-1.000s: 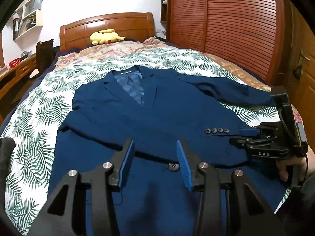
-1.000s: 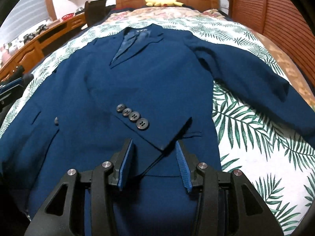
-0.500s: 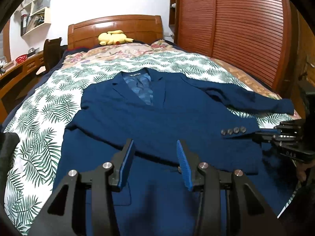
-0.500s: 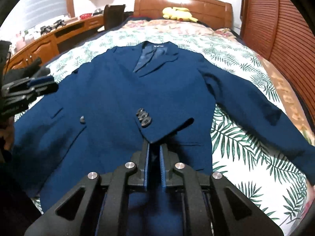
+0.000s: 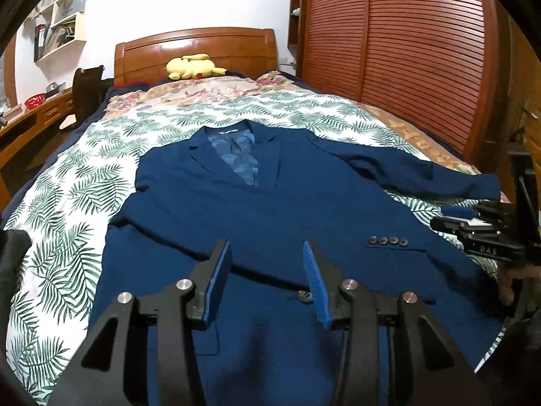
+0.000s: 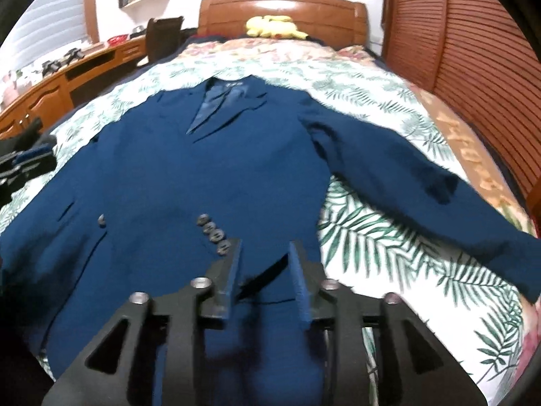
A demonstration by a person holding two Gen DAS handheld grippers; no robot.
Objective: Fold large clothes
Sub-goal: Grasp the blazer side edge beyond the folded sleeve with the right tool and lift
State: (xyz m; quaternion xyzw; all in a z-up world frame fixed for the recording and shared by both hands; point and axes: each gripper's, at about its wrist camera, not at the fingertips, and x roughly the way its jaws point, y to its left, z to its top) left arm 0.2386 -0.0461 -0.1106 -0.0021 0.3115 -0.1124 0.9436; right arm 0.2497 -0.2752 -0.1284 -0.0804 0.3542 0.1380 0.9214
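A navy suit jacket (image 5: 270, 216) lies face up on the leaf-print bed cover (image 5: 67, 203). One sleeve is folded across its front, showing cuff buttons (image 6: 213, 233). The other sleeve (image 6: 422, 189) stretches out to the right. My right gripper (image 6: 265, 264) hovers just above the folded cuff. Its jaws are opening, and the cuff end lies below the gap with no pad pressing on it. It also shows at the right edge of the left wrist view as the right gripper (image 5: 473, 226). My left gripper (image 5: 267, 270) stands open over the jacket's lower front with nothing between its fingers.
A yellow plush toy (image 5: 194, 66) rests against the wooden headboard (image 5: 196, 47). Slatted wardrobe doors (image 5: 405, 50) run along the bed's right side. A wooden desk (image 6: 67, 81) and a dark chair (image 6: 164, 39) stand on the left. A person's hand (image 5: 507, 287) holds the right gripper.
The right gripper shut on the folded cuff half a second ago and has now opened off it and lifted slightly. The left gripper has stayed where it was.
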